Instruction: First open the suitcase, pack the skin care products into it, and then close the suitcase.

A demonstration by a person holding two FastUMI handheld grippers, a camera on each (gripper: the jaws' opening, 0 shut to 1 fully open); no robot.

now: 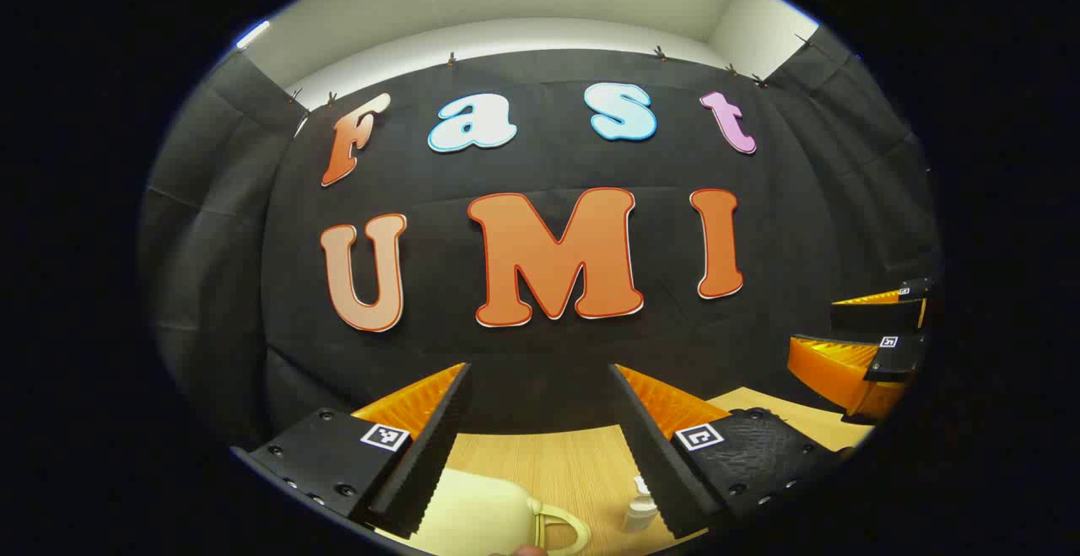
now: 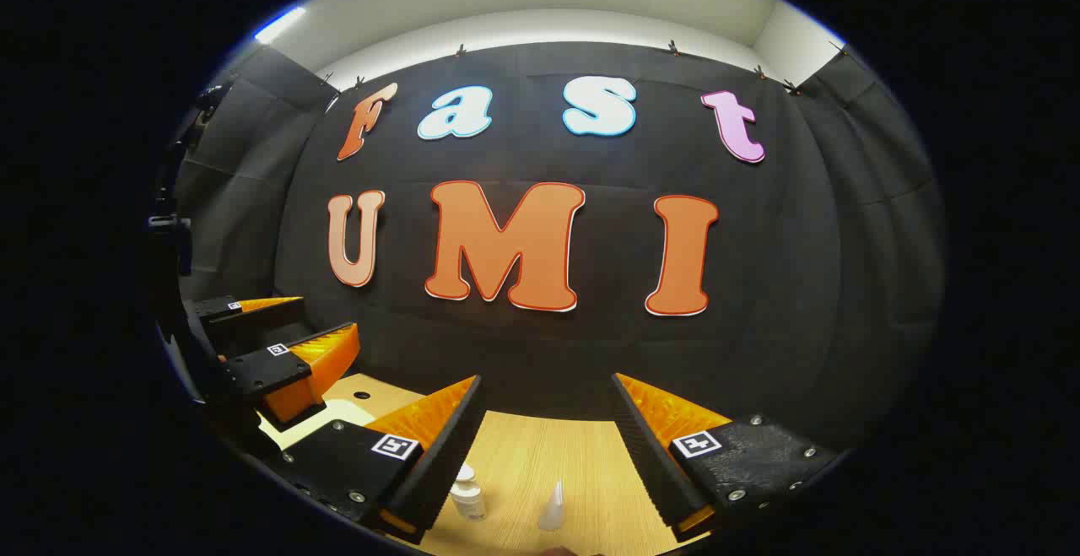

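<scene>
A pale cream suitcase [image 1: 481, 514] lies on the wooden table [image 1: 548, 455], just below my left gripper [image 1: 540, 370]; its handle [image 1: 564, 529] points right. The left gripper hovers above it, open and empty. A small bottle [image 1: 639, 510] stands beside the left gripper's right finger. In the right gripper view, my right gripper [image 2: 548, 380] is open and empty above the table [image 2: 540, 463]. Below it stand a small white bottle [image 2: 467, 497] and a slim clear bottle with a pointed tip [image 2: 553, 507]. A corner of the suitcase [image 2: 316, 423] shows at lower left.
The two grippers are held side by side above the table's near part. The right gripper [image 1: 814, 320] shows at the far right of the left gripper view, the left gripper [image 2: 329, 317] at the left of the right gripper view. A small round hole [image 2: 361, 394] sits in the tabletop. The black cloth wall closes the back.
</scene>
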